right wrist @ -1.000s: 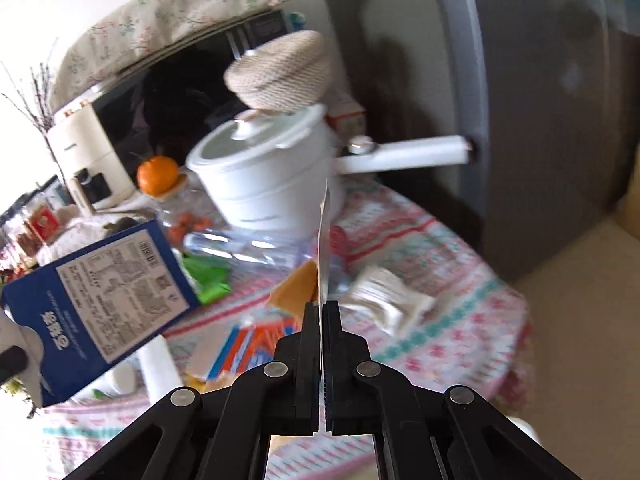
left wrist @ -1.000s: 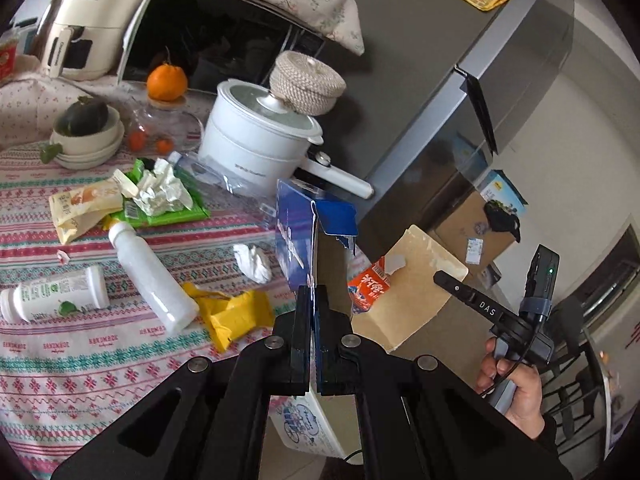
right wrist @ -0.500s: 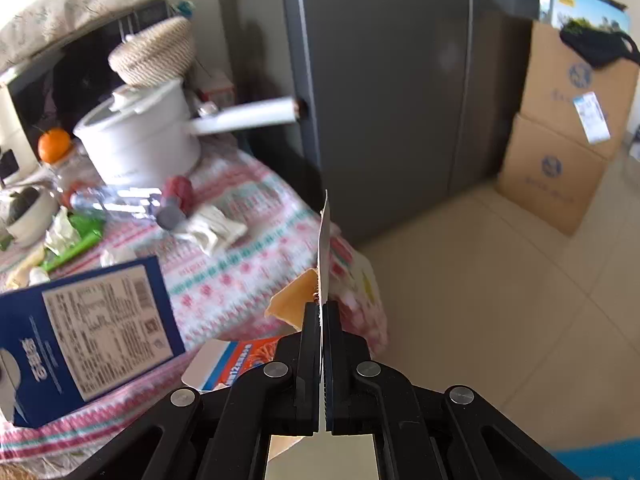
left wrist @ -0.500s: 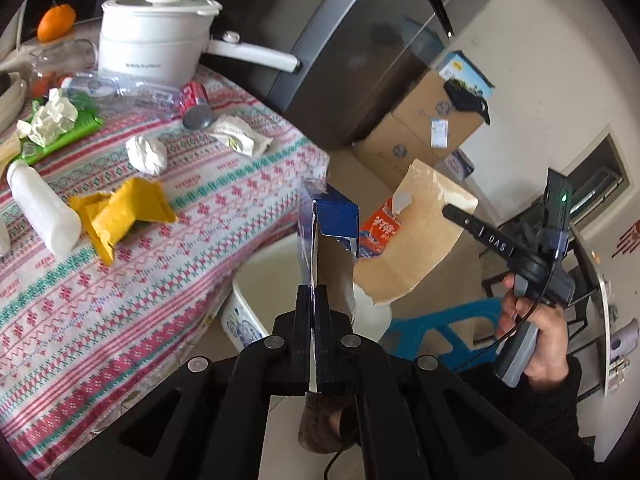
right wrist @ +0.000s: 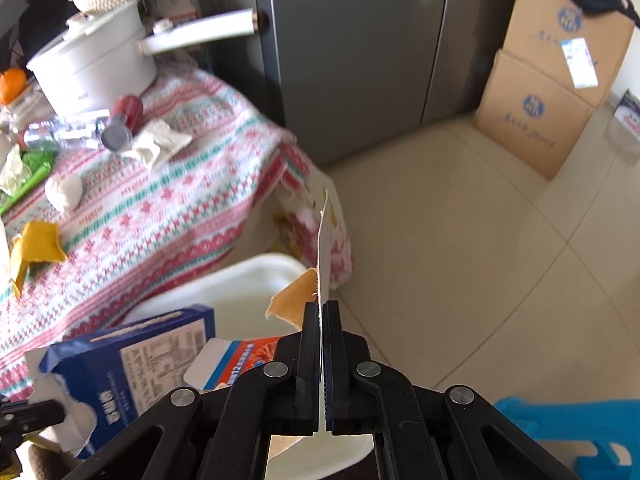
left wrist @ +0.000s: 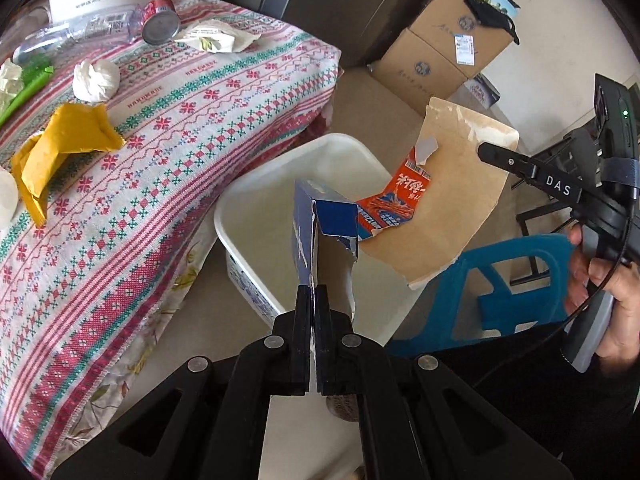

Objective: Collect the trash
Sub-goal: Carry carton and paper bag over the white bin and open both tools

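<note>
Floor: white bin (left wrist: 256, 216) looks empty; left tool (left wrist: 315, 294) pinches blue carton (left wrist: 306, 220), right tool (right wrist: 321, 312) brown pouch (left wrist: 452, 200).

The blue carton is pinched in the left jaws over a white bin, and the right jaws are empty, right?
Not quite. The right gripper isn't empty: its jaws pinch a torn brown paper pouch, as the right wrist view shows. The blue carton is pinched by the left gripper over the white bin.
</note>
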